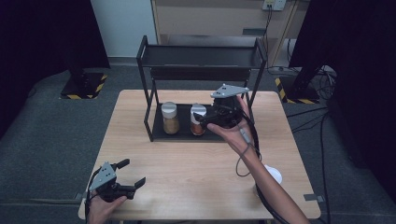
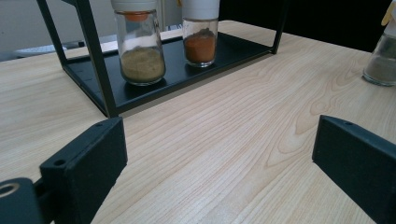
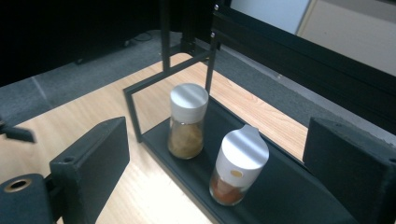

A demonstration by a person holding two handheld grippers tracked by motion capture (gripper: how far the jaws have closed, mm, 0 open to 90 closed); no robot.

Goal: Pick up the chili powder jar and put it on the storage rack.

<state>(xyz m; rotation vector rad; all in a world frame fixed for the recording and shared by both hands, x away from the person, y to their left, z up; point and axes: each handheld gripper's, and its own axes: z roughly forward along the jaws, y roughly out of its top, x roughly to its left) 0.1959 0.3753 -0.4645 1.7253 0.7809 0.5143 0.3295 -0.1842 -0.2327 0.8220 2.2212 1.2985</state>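
A black two-shelf rack (image 1: 200, 57) stands at the back of the wooden table (image 1: 187, 163). On its lower shelf are two white-capped jars: one with yellow-brown powder (image 1: 170, 118) (image 2: 141, 56) (image 3: 187, 122) and one with orange-red powder (image 1: 197, 122) (image 2: 200, 39) (image 3: 237, 168). My right gripper (image 1: 204, 119) (image 3: 217, 140) hovers open just right of the orange-red jar, jaws wide apart, nothing between them. At the table's near left corner, my left gripper (image 1: 134, 171) (image 2: 219, 154) is open and holds nothing.
A third jar (image 1: 273, 175) with greyish powder (image 2: 383, 60) stands on the table at the near right, partly hidden behind the right forearm. The rack's upper shelf is bare. Cables trail on the floor at right. Bare wood lies between my left gripper and the rack.
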